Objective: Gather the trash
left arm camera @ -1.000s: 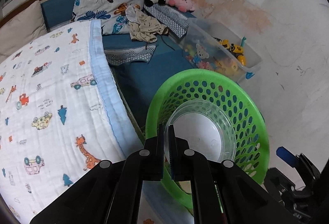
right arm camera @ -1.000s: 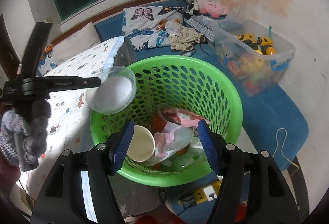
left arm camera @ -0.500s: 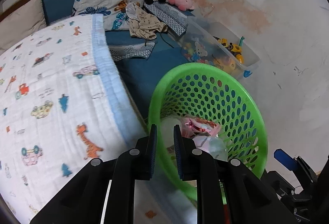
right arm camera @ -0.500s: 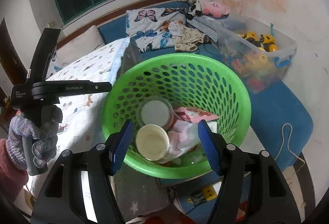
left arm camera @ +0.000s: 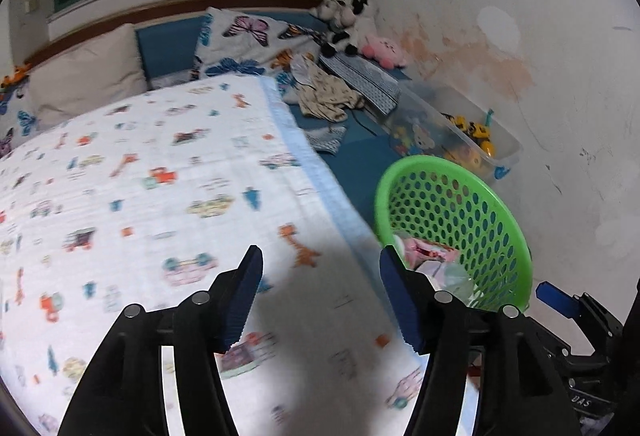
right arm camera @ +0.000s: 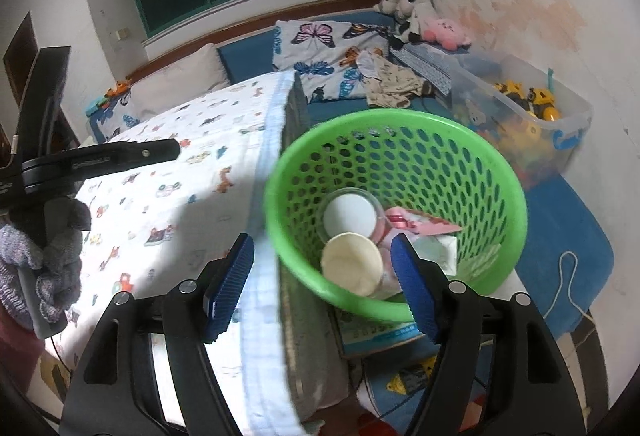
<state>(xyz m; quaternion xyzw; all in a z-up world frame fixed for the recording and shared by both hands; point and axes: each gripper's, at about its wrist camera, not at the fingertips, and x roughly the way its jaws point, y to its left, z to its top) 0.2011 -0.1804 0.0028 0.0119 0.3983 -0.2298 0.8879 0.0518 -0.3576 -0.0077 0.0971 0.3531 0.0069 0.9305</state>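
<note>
A green perforated basket [right arm camera: 472,171] stands beside the bed and holds trash: a clear plastic cup with a white bottom [right arm camera: 350,213], a cream paper cup [right arm camera: 352,264], pink wrappers [right arm camera: 416,222] and white paper. The basket also shows in the left wrist view [left arm camera: 460,195]. My right gripper [right arm camera: 322,276] is open and empty, just in front of the basket's near rim. My left gripper [left arm camera: 320,296] is open and empty over the patterned blanket [left arm camera: 140,195], left of the basket. Its handle and gloved hand show in the right wrist view [right arm camera: 52,171].
A clear bin of toys [right arm camera: 532,115] stands by the stained wall. Pillows [left arm camera: 248,35], clothes [left arm camera: 324,95] and plush toys [left arm camera: 344,19] lie at the bed's head. A power strip and cord [right arm camera: 568,276] lie on the blue floor mat.
My left gripper opened and let the clear plastic cup fall into the basket. It then drew back left over the blanket. The right gripper stayed open near the basket.
</note>
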